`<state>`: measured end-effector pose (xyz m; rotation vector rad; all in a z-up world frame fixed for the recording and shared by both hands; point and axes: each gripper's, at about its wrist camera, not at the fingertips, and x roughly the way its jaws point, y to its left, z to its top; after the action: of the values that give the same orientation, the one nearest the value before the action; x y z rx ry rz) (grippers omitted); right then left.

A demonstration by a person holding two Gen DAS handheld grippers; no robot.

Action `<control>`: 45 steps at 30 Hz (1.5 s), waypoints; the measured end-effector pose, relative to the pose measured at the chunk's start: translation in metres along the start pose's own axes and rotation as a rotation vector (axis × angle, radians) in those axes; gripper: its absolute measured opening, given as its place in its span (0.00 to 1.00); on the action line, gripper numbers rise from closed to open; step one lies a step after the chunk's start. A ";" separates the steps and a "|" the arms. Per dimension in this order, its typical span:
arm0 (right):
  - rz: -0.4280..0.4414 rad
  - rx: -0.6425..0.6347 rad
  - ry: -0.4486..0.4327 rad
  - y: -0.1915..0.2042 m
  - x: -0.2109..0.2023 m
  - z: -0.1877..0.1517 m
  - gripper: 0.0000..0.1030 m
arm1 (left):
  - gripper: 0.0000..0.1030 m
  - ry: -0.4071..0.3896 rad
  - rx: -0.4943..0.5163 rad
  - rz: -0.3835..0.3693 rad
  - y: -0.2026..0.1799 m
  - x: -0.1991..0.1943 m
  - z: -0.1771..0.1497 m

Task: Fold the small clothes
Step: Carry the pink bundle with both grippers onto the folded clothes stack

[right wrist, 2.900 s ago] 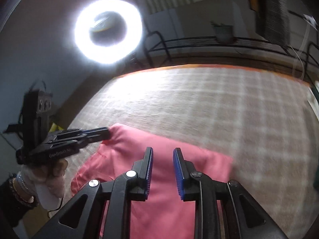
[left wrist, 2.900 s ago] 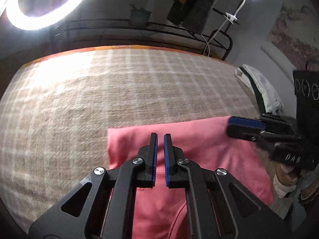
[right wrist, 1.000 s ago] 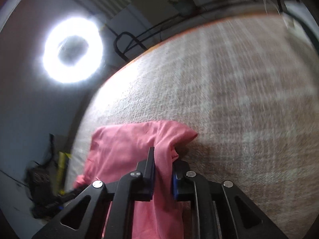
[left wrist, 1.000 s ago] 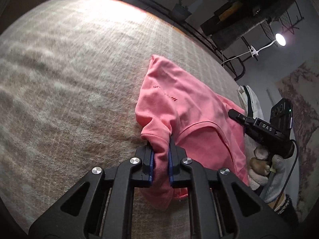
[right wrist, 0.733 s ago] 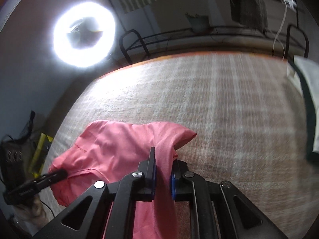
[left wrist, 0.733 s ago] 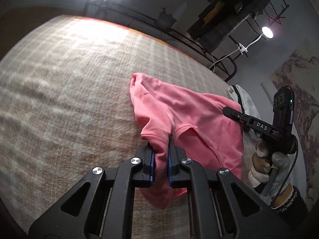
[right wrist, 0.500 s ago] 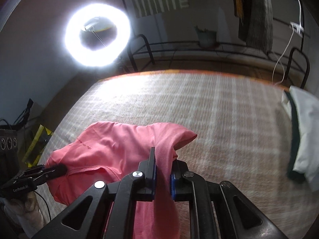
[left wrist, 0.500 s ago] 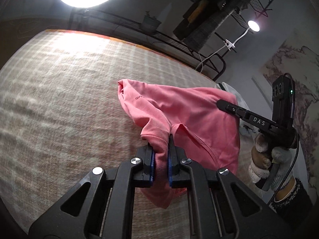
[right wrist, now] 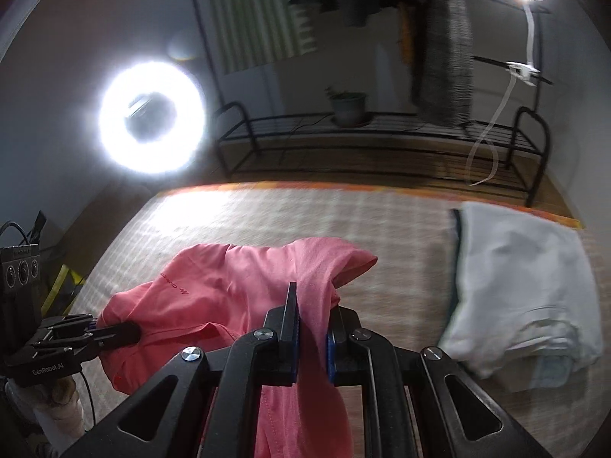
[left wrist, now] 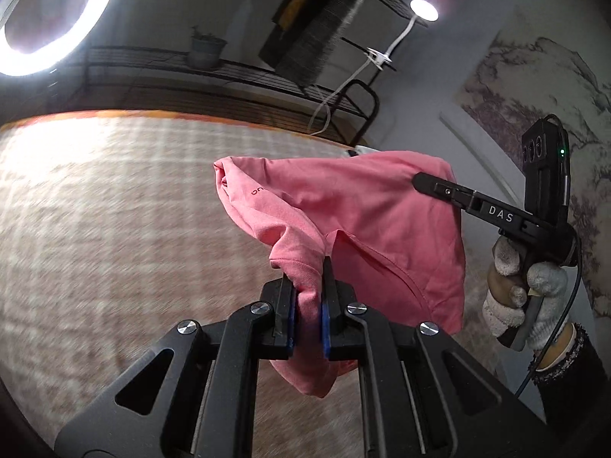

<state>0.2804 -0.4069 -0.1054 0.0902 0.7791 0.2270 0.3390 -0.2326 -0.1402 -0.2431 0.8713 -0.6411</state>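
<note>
A pink shirt [left wrist: 355, 210] hangs in the air between both grippers, above a beige checked bedspread [left wrist: 114, 210]. My left gripper [left wrist: 307, 305] is shut on one bunched edge of the shirt. My right gripper [right wrist: 310, 324] is shut on another edge of the pink shirt [right wrist: 229, 290]. The right gripper also shows in the left wrist view [left wrist: 424, 182], at the shirt's far right side. The left gripper shows in the right wrist view [right wrist: 126, 332], at the shirt's left side. The shirt sags in loose folds between them.
A pile of white folded clothes [right wrist: 527, 278] lies on the bedspread [right wrist: 267, 217] to the right. A black metal rack [right wrist: 382, 133] with a plant pot stands beyond the bed. A ring light [right wrist: 151, 122] and a clip lamp [left wrist: 422, 9] shine from behind.
Both grippers closed on the pink shirt and lifted it off the bedspread. Over the last second they raised it higher and levelled, so the shirt hangs stretched between them.
</note>
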 end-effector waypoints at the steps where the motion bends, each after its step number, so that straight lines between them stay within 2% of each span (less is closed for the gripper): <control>1: -0.010 0.009 -0.008 -0.010 -0.004 0.001 0.08 | 0.07 0.002 0.017 -0.008 -0.010 0.011 0.007; 9: -0.098 0.072 -0.090 -0.105 -0.040 0.022 0.08 | 0.07 -0.020 0.134 -0.077 -0.097 0.082 0.060; 14: -0.149 0.098 -0.146 -0.163 -0.056 0.040 0.07 | 0.07 -0.034 0.160 -0.121 -0.139 0.133 0.088; 20: -0.186 0.124 -0.173 -0.232 -0.055 0.053 0.08 | 0.07 -0.024 0.178 -0.145 -0.170 0.189 0.096; 24: -0.184 0.153 -0.157 -0.277 -0.036 0.050 0.08 | 0.07 0.018 0.170 -0.137 -0.173 0.219 0.088; 28: -0.173 0.204 -0.135 -0.308 -0.015 0.040 0.08 | 0.07 0.059 0.122 -0.112 -0.160 0.236 0.078; 30: -0.197 0.219 -0.116 -0.316 -0.004 0.034 0.09 | 0.08 0.086 0.117 -0.096 -0.156 0.242 0.073; 32: -0.244 0.230 -0.083 -0.322 0.008 0.031 0.19 | 0.08 0.120 0.109 -0.092 -0.150 0.245 0.067; 34: -0.311 0.238 -0.055 -0.326 0.016 0.028 0.28 | 0.16 0.156 0.089 -0.095 -0.144 0.247 0.063; 37: -0.358 0.230 -0.034 -0.328 0.019 0.026 0.28 | 0.29 0.169 0.091 -0.080 -0.141 0.245 0.056; 45: -0.394 0.230 -0.016 -0.326 0.009 0.017 0.28 | 0.29 0.198 0.128 -0.043 -0.140 0.236 0.041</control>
<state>0.3542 -0.7214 -0.1530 0.1527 0.7888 -0.2370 0.4232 -0.4895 -0.2010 -0.0835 1.0129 -0.7672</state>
